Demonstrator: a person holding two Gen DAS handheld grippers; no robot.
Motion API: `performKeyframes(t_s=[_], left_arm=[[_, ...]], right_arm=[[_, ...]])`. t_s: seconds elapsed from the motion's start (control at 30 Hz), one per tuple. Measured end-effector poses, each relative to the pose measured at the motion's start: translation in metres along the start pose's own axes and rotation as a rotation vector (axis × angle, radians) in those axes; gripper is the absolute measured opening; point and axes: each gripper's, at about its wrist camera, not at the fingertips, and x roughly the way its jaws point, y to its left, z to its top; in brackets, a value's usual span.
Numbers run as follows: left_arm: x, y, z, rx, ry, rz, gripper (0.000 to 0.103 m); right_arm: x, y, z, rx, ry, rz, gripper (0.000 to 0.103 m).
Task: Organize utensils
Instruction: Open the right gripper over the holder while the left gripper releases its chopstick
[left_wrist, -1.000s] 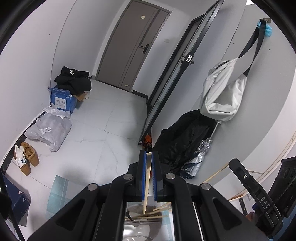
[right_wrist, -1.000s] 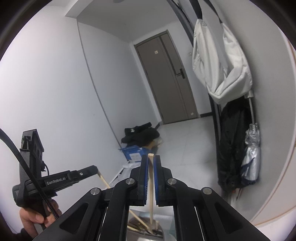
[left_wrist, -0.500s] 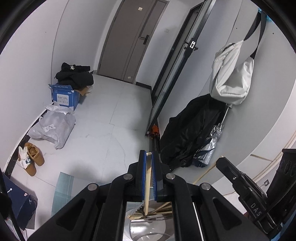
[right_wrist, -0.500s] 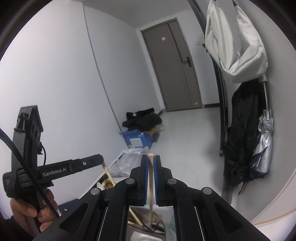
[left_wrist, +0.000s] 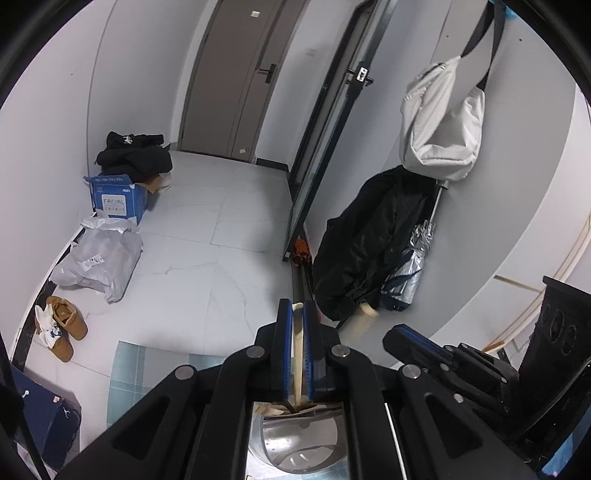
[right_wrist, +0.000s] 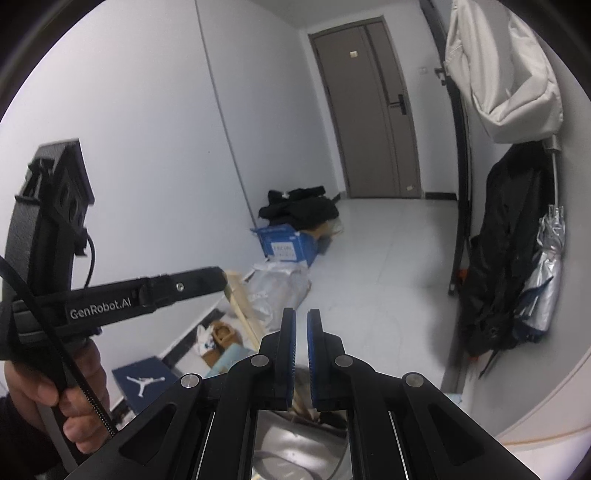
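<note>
Left tongs (left_wrist: 297, 347) are closed tight on a flat pale wooden stick (left_wrist: 297, 343), the blue pads pressing its two faces. The stick stands nearly upright, its top just clear of the pads. Its lower end reaches down towards a metal bowl (left_wrist: 295, 448) directly beneath. More wooden pieces (left_wrist: 273, 408) lie across the bowl's far rim.

From the right wrist, the same left tongs (right_wrist: 221, 275) come in from the left, carried by a hand (right_wrist: 55, 398), with the stick (right_wrist: 242, 314) slanting down out of the tip.

Right tongs (right_wrist: 301, 354) are almost closed, with only a slim gap between the blue pads. No stick shows in the upper part of that gap, and something tan shows low in it, over the bowl (right_wrist: 295, 454). In the left wrist view the right tongs (left_wrist: 391, 336) point in from the right. A blurred pale wooden piece (left_wrist: 364, 317) sits just off their tip, and whether they grip it cannot be told.

Beside the bowl lies a pale blue checked surface (left_wrist: 129, 369). Beyond it, on the white tiled floor (left_wrist: 207, 258), are brown shoes (left_wrist: 64, 328), a grey parcel bag (left_wrist: 99, 258) and a blue carton (left_wrist: 116, 199) with black clothes (left_wrist: 135, 155) heaped on it. A grey door (left_wrist: 240, 74) closes the far end. On the right wall hang a white bag (left_wrist: 443, 122), a black coat (left_wrist: 369, 240) and a silver umbrella (left_wrist: 413, 266).
</note>
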Motion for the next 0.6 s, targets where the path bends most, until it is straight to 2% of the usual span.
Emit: performKeyframes(t_s=[0.27, 0.6], left_arm=[[0.014, 0.002, -0.009, 0.016, 0.074, -0.03, 0.002], [0.039, 0.005, -0.029, 0.021, 0.201, -0.043, 0.002]], right_arm=[[-0.002, -0.002, -0.009, 0.023, 0.02, -0.001, 0.005], [-0.032, -0.023, -0.033, 0.113, 0.003, -0.037, 0.008]])
